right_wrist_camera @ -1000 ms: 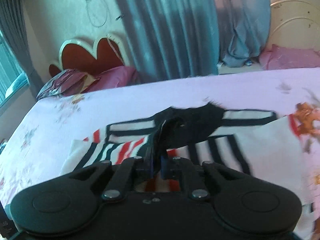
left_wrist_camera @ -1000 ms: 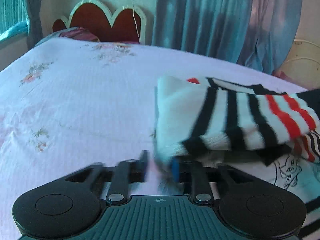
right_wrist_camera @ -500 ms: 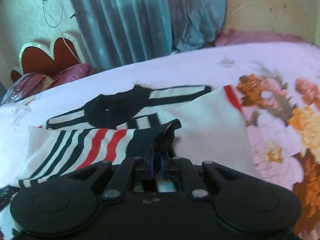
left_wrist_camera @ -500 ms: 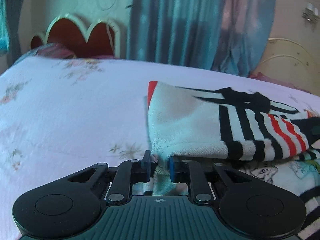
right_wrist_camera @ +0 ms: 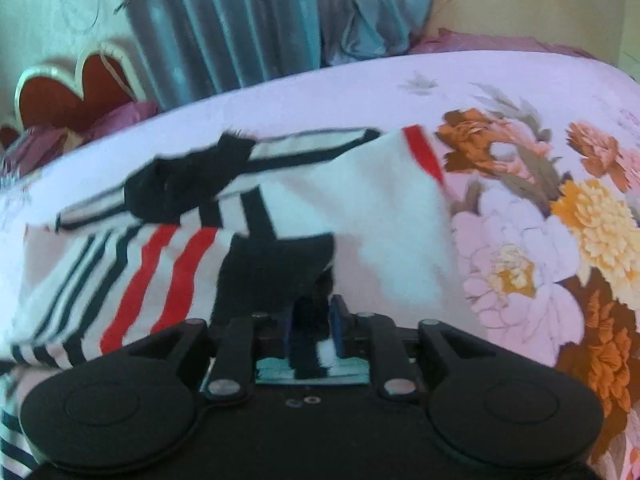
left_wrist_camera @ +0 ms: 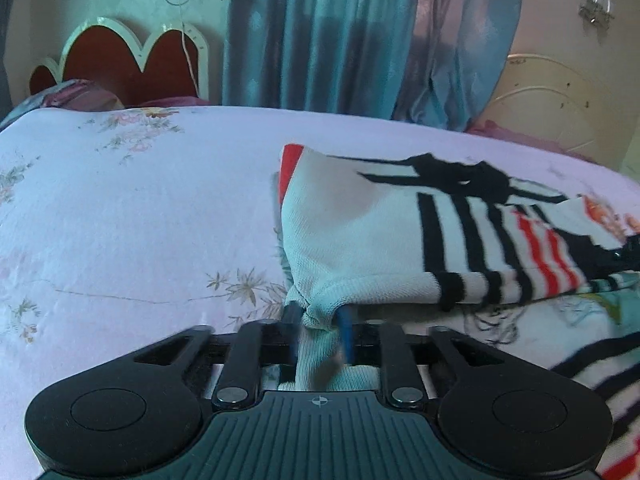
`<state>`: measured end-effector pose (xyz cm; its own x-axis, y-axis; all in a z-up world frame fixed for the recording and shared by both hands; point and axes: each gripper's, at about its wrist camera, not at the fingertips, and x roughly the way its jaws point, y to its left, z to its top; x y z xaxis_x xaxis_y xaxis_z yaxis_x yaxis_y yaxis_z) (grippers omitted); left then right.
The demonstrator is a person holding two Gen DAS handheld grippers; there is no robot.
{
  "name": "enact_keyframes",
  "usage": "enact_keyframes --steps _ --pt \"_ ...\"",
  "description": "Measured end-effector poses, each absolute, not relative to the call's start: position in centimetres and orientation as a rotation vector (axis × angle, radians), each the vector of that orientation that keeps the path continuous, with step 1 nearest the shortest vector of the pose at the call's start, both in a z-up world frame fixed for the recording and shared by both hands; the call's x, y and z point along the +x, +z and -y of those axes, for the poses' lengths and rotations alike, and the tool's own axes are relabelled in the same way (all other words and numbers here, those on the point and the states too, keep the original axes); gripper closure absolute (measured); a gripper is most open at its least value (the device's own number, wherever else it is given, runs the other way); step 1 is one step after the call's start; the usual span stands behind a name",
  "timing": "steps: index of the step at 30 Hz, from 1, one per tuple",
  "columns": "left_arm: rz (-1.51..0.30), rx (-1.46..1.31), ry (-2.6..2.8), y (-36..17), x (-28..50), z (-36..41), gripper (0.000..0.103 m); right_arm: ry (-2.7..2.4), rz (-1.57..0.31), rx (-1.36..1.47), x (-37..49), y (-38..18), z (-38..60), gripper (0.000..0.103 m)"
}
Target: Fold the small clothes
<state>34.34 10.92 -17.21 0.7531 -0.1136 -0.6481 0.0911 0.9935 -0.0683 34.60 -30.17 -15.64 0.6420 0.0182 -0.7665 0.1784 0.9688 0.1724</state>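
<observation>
Two tongs hold one striped garment (left_wrist_camera: 384,240) on the bed (left_wrist_camera: 140,208), each clamped on a different part of its near edge. The left tongs (left_wrist_camera: 318,322) pinch a bunched corner of plain white fabric, the blue pads pressed against the cloth on both sides. The right tongs (right_wrist_camera: 312,318) grip a black cuff-like patch of the same garment (right_wrist_camera: 360,216), their pads close together with dark fabric between them. From the left wrist view the garment runs away to the right and slightly forward, its long axis crossing the line of the tongs; from the right wrist view it spreads to the left and ahead, over a flowered sheet (right_wrist_camera: 540,220). So the folded layer hangs between the two grips, raised a little at the near edge while the rest rests on the bed, partly on top of another printed cloth (left_wrist_camera: 540,320). The coming move likely depends on this: both held points sit on the near side, so carrying them forward together across the long axis would lay the edge over the far part.
</observation>
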Motion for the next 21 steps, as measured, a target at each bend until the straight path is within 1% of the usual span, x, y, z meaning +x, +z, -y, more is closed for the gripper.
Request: enact_keyframes --steps 1,2,5,10,13,14,16,18,21 --pt "-0.7 -0.045 -0.102 -16.8 34.0 -11.3 0.041 -0.091 -0.861 0.264 34.4 -15.3 30.6 0.075" --pt "-0.679 -0.064 -0.085 -16.2 33.6 -11.7 0.025 -0.088 -0.849 0.29 34.4 -15.1 31.0 0.071" --pt "-0.642 -0.127 -0.07 -14.6 34.0 -12.6 0.024 -0.092 -0.855 0.33 35.5 -15.3 31.7 0.068" --pt "-0.671 -0.225 -0.055 -14.5 39.2 -12.9 0.024 -0.086 -0.891 0.373 37.8 -16.8 31.7 0.068" --pt "-0.702 -0.269 -0.053 -15.6 42.5 -12.4 0.024 -0.073 -0.894 0.374 38.1 -16.8 31.2 0.076" --pt "-0.712 -0.279 -0.047 -16.1 43.4 -12.3 0.024 -0.068 -0.894 0.371 38.0 -16.8 31.1 0.083" --pt "-0.734 -0.3 -0.042 -17.2 45.1 -11.8 0.024 -0.06 -0.896 0.376 37.8 -16.7 31.0 0.088" --pt "-0.745 -0.3 -0.037 -18.1 46.3 -11.4 0.024 -0.052 -0.891 0.362 37.5 -16.4 30.9 0.097" --pt "-0.747 -0.298 -0.017 -18.9 47.5 -11.3 0.025 -0.045 -0.847 0.303 37.1 -15.7 30.4 0.099"
